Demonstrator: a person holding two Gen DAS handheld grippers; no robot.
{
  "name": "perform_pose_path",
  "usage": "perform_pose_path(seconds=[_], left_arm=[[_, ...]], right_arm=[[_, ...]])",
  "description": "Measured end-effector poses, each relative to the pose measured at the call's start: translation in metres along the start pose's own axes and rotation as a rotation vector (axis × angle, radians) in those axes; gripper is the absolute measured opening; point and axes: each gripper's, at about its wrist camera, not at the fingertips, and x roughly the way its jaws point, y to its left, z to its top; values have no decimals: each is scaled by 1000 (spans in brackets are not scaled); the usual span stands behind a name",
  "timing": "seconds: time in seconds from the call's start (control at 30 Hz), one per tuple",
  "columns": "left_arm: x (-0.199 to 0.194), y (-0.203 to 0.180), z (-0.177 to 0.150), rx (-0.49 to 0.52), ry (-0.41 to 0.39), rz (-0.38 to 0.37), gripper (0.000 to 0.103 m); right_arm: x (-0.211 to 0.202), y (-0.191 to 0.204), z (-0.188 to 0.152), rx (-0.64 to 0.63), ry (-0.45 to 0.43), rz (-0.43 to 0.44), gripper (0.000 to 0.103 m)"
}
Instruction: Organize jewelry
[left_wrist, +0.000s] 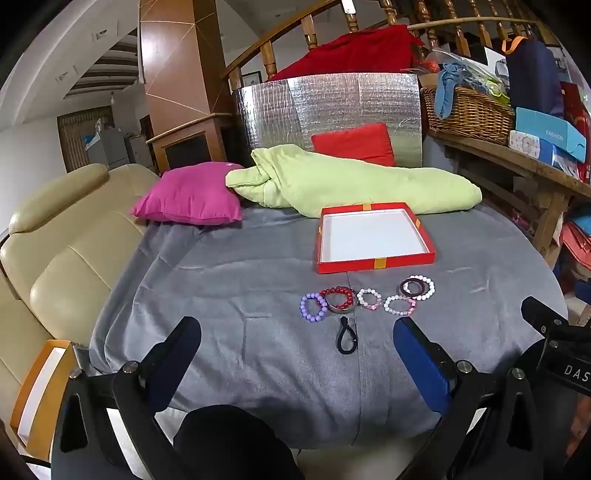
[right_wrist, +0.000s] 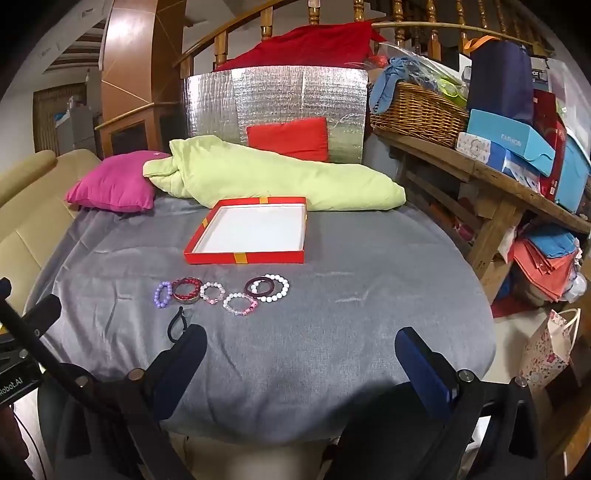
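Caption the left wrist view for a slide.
Open left gripper faces bracelets and empty red tray on grey cloth.

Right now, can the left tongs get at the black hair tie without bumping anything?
Probably yes. The left tongs stand open, and the black hair tie lies on bare grey cloth just ahead between them, apart from the bracelets beyond.

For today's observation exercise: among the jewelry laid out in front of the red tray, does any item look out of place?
Yes. The black hair tie lies alone nearer the grippers, apart from the bead bracelets, and it is no bracelet. Also, the red bead bracelet overlaps a metal bangle. The red tray holds nothing.
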Motion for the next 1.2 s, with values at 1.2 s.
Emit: perform_pose_path(seconds=[1.2], left_arm=[[0,2,-5,-14,-19,-2,103]], right_arm=[[-8,-4,7,50,-17,8,103]])
